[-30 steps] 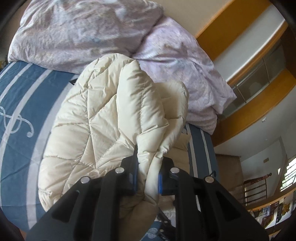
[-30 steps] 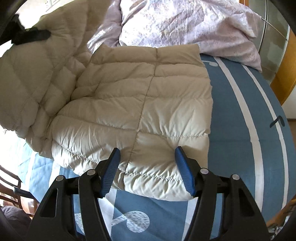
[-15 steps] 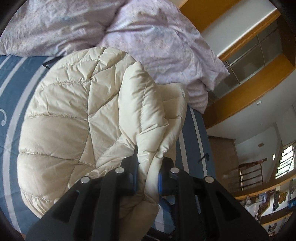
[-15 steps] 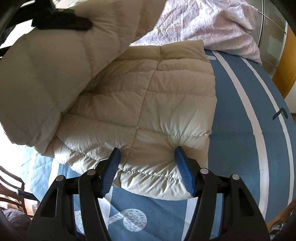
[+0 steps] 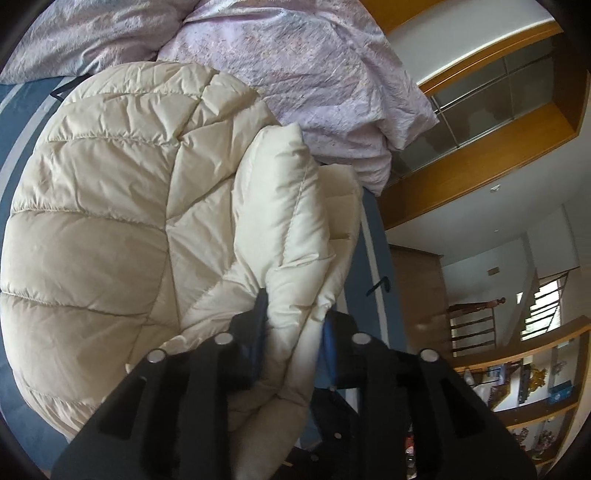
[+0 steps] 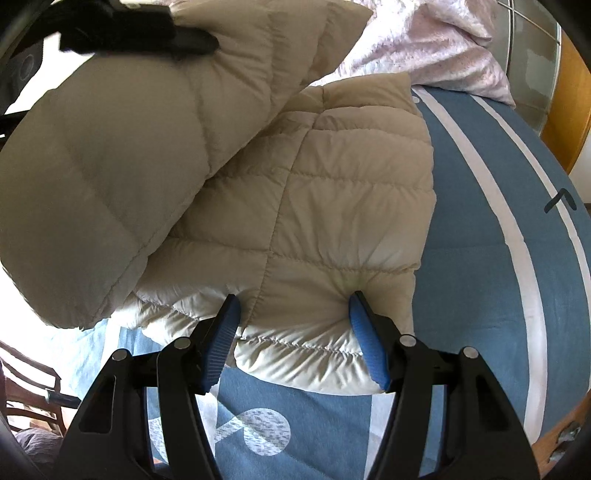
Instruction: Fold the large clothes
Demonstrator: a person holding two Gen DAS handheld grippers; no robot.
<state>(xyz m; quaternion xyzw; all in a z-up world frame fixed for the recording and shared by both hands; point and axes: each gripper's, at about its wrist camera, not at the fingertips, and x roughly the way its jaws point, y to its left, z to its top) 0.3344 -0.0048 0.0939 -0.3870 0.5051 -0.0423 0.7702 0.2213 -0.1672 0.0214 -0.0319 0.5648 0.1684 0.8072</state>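
A cream quilted puffer jacket [image 6: 332, 192] lies on a blue bed cover [image 6: 480, 277]. My left gripper [image 5: 293, 314] is shut on a bunched edge of the jacket [image 5: 110, 221] and holds that side lifted over the rest; it shows in the right wrist view [image 6: 147, 33] at the top left, with the raised flap hanging below it. My right gripper [image 6: 293, 306] is open, its blue pads pressing down on the near hem of the flat part.
A crumpled lilac duvet [image 5: 314, 74] lies at the far end of the bed, also in the right wrist view [image 6: 424, 48]. A wooden bed frame [image 5: 480, 147] and glass rail lie right. A chair [image 6: 26, 384] stands left of the bed.
My left gripper has carried the lifted jacket side further across over the flat part. My right gripper has moved forward so its pads press into the hem.
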